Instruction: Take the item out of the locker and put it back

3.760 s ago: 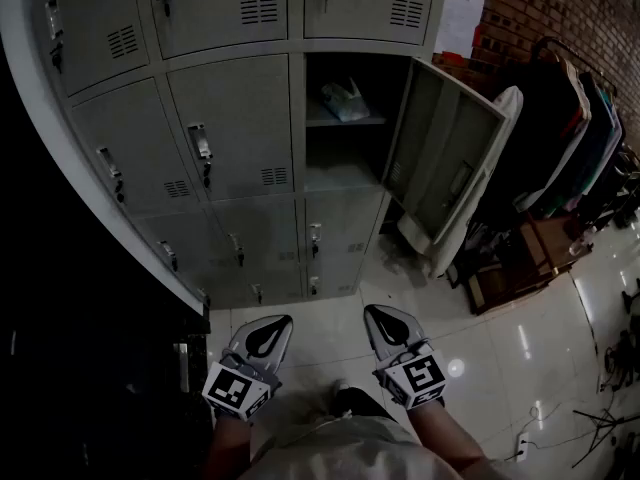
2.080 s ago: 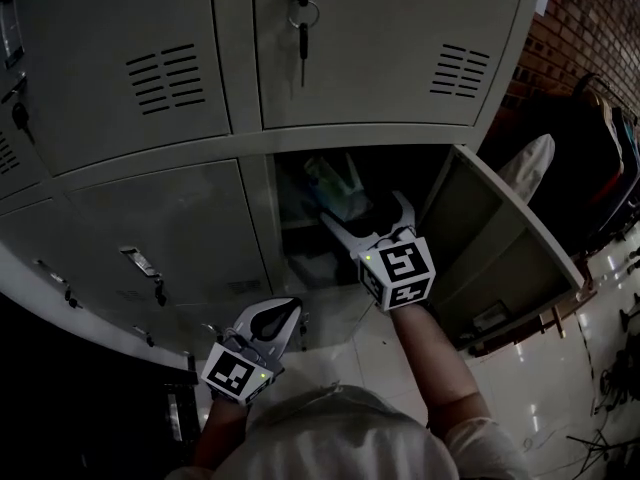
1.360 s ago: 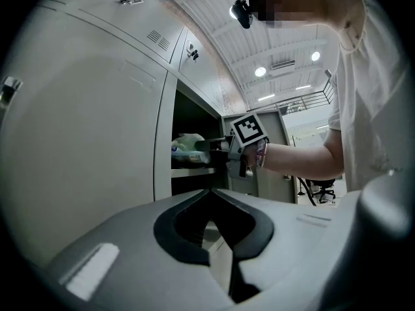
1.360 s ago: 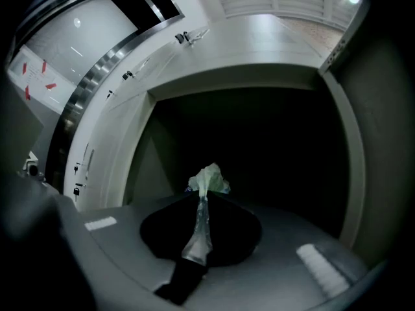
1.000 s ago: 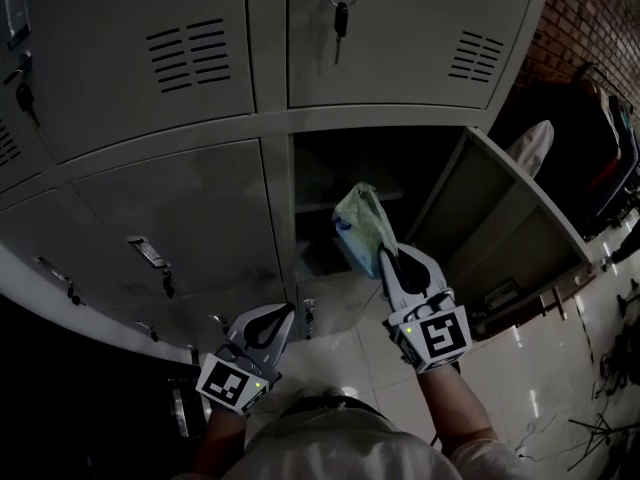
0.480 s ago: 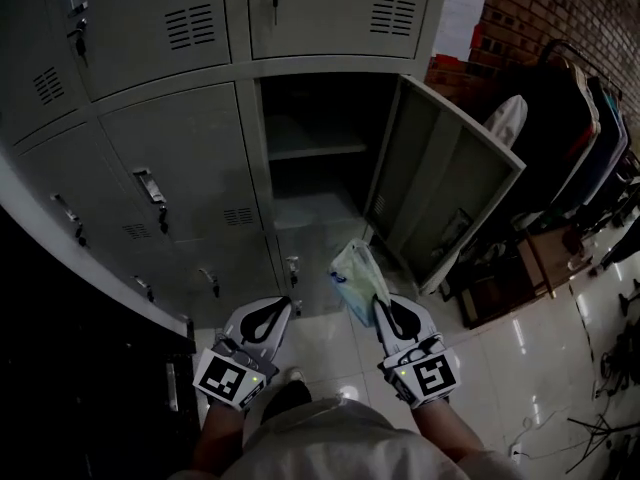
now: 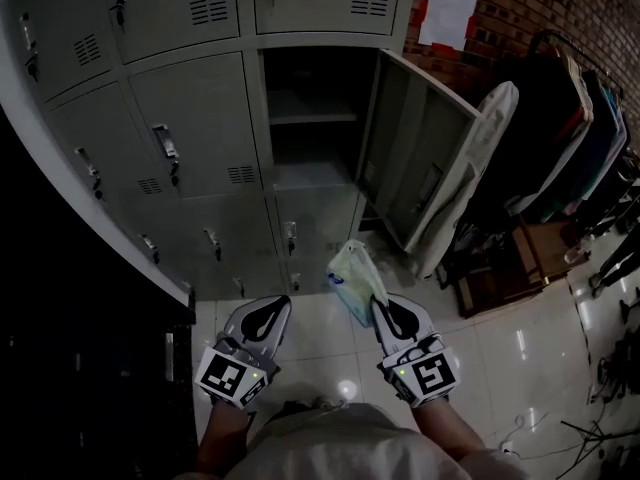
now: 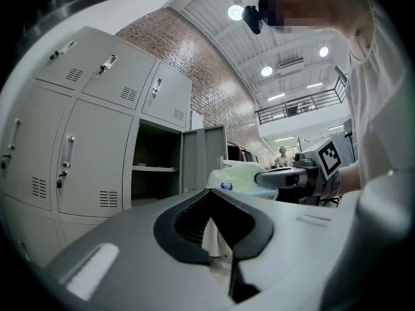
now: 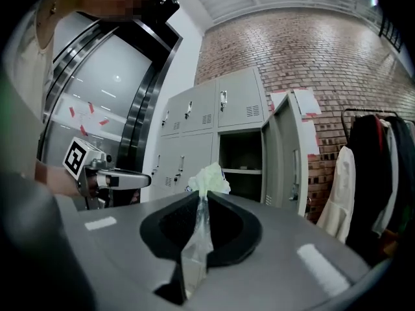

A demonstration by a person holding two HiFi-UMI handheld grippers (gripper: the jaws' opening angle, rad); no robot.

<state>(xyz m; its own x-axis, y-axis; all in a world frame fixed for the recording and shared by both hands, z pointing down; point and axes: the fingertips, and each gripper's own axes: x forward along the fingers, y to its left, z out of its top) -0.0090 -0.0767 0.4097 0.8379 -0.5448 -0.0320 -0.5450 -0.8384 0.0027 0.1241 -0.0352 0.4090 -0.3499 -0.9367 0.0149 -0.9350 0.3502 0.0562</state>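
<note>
A pale green plastic-wrapped pack hangs out in front of the locker, and my right gripper is shut on its lower end. In the right gripper view the pack's clear film is pinched between the jaws and its crumpled top stands above the tips. The open locker compartment has a bare shelf, and its door swings out to the right. My left gripper is level with the right one, shut with nothing in it.
Closed grey locker doors fill the left and top. A white garment hangs behind the open door, and dark clothes on a rack stand at the right. A glossy tiled floor lies below.
My right gripper went into the open compartment, closed on the pack and drew it out and down beside the left gripper. The shelf is now bare. The left gripper stayed low.
</note>
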